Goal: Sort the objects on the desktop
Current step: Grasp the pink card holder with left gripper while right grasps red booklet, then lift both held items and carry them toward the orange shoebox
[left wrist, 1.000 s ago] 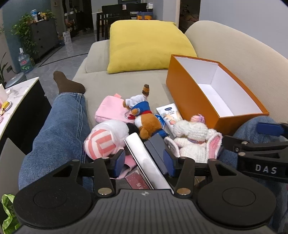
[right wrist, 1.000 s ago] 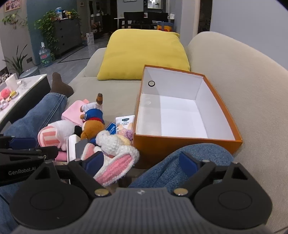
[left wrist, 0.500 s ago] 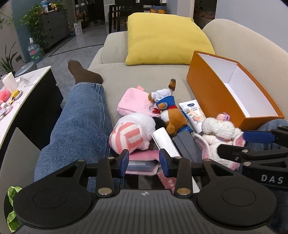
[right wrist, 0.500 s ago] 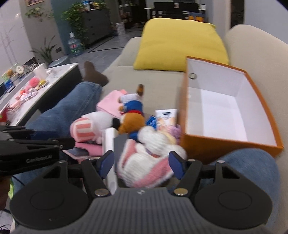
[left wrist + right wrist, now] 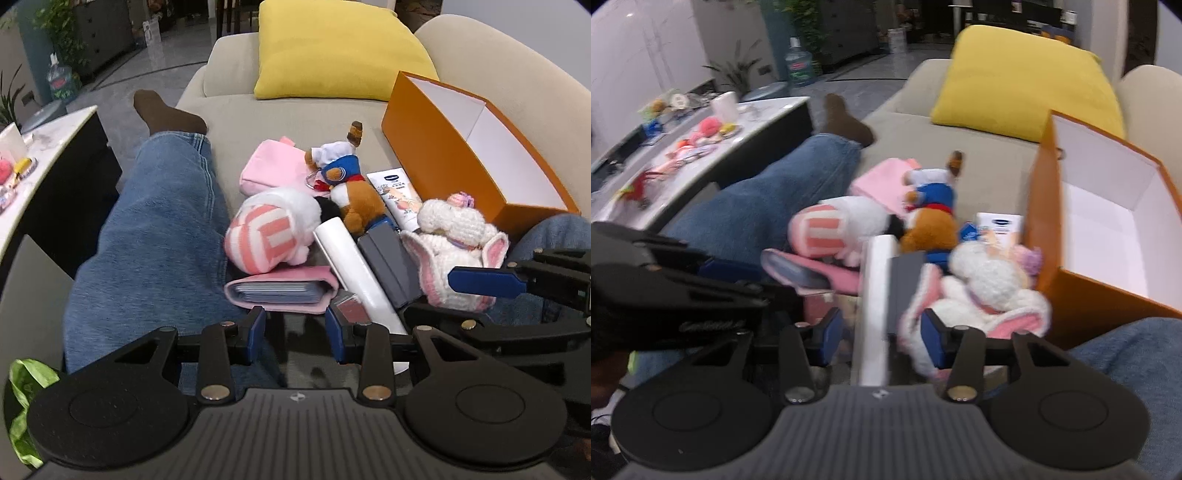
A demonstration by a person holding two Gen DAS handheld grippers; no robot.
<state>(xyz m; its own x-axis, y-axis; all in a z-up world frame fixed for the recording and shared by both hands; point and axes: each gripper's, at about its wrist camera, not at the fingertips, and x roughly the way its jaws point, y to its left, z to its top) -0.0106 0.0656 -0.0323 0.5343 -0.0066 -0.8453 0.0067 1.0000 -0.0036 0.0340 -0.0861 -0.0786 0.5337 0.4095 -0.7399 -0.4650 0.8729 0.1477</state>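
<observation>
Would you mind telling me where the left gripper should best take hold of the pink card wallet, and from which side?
Probably across its thin thickness at the near open edge, coming from the camera side. The pink card wallet lies flat, its stacked sleeves facing the left gripper, whose jaws are closing short of it with nothing between them. The striped plush leans on its far side.

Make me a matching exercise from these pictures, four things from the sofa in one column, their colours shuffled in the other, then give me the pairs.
Things:
1. cushion
2. open box
3. crocheted bunny
4. sock

Colours:
A. brown
B. white with pink ears
C. yellow
D. orange outside, white inside

Pairs: 1-C, 2-D, 3-B, 4-A
</observation>
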